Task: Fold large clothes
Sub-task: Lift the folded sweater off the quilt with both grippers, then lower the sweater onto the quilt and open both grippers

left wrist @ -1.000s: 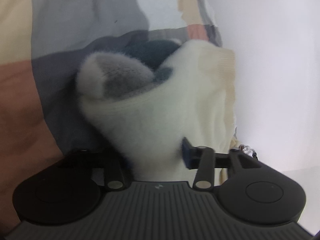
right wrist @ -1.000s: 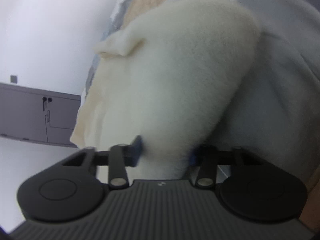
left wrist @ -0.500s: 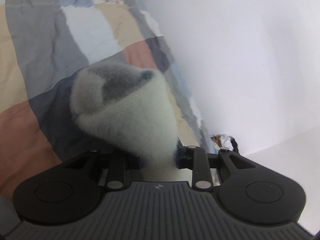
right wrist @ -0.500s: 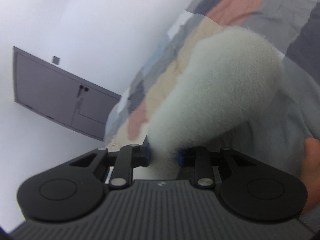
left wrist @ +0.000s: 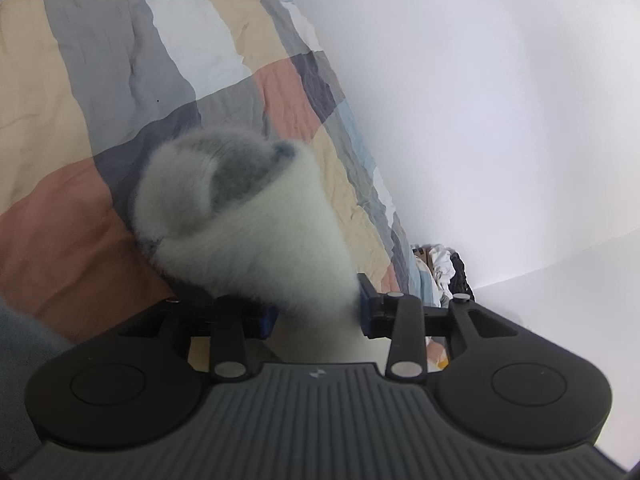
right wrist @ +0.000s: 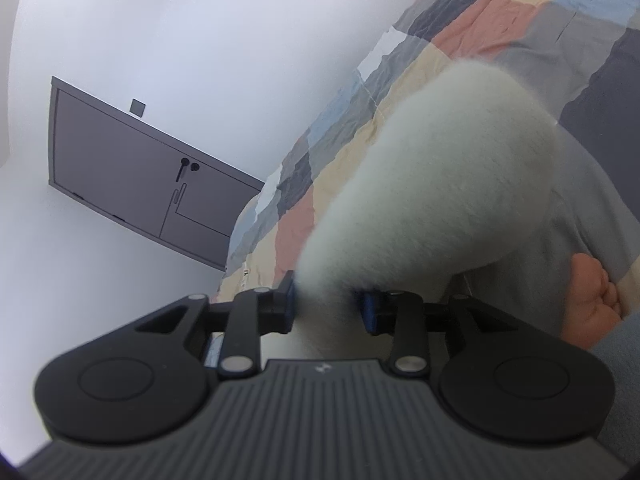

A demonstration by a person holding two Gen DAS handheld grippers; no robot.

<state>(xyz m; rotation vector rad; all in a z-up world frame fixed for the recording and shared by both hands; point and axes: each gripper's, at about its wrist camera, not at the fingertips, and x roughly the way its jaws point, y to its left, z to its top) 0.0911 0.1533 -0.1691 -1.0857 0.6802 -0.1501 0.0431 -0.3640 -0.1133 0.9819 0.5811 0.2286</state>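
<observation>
Both grippers have risen since a second ago, so more of the patchwork quilt [left wrist: 120, 92] and the white wall [left wrist: 500, 100] now shows around the lifted cloth. In the left wrist view the left gripper [left wrist: 318, 314] has a bunched fold of the fluffy white garment [left wrist: 256, 240] between its blue pads [left wrist: 365, 312]; its jaws are opening, yet the pile fills the gap and presses both pads. A grey lining shows at the top of that bundle. In the right wrist view the right gripper [right wrist: 328, 306] likewise pinches another bunch of the garment [right wrist: 432, 184], jaws opening with the cloth touching both pads. The garment hangs above the bed. A bare hand [right wrist: 592, 292] shows at the right edge, and a grey door [right wrist: 132, 176] stands in the far wall.
</observation>
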